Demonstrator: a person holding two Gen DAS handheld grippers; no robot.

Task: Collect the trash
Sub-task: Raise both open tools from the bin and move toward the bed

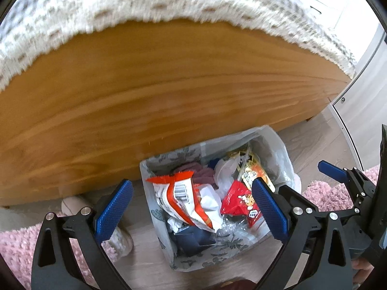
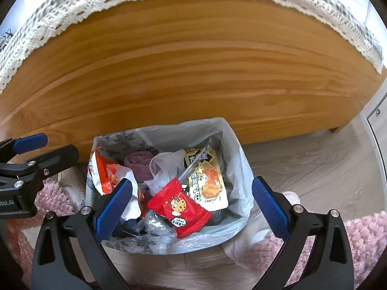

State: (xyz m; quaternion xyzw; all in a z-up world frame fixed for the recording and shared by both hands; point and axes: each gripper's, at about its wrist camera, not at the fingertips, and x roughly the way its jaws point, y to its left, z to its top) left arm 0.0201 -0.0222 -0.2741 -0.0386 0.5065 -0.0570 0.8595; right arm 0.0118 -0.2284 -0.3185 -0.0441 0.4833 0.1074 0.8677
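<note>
A trash bin lined with a clear plastic bag (image 1: 285, 159) (image 2: 241, 169) stands on the floor against a wooden bed frame. It holds an orange-and-white snack wrapper (image 1: 179, 198) (image 2: 106, 174), a red cookie packet (image 1: 239, 203) (image 2: 179, 210), a black-and-yellow packet (image 1: 254, 171) (image 2: 208, 181), a purple cloth (image 2: 140, 164) and crumpled white plastic. My left gripper (image 1: 191, 209) hangs open above the bin with nothing between its fingers. My right gripper (image 2: 191, 207) is likewise open and empty over the bin. Each gripper shows at the edge of the other's view.
The wooden bed side (image 1: 169, 91) (image 2: 193, 72) with a lace cover (image 1: 145, 4) rises right behind the bin. A pink shaggy rug (image 2: 362, 241) (image 1: 17, 249) lies on both sides. Pale slippers (image 1: 72, 205) (image 2: 290, 198) flank the bin. A white cabinet (image 1: 362, 96) stands at right.
</note>
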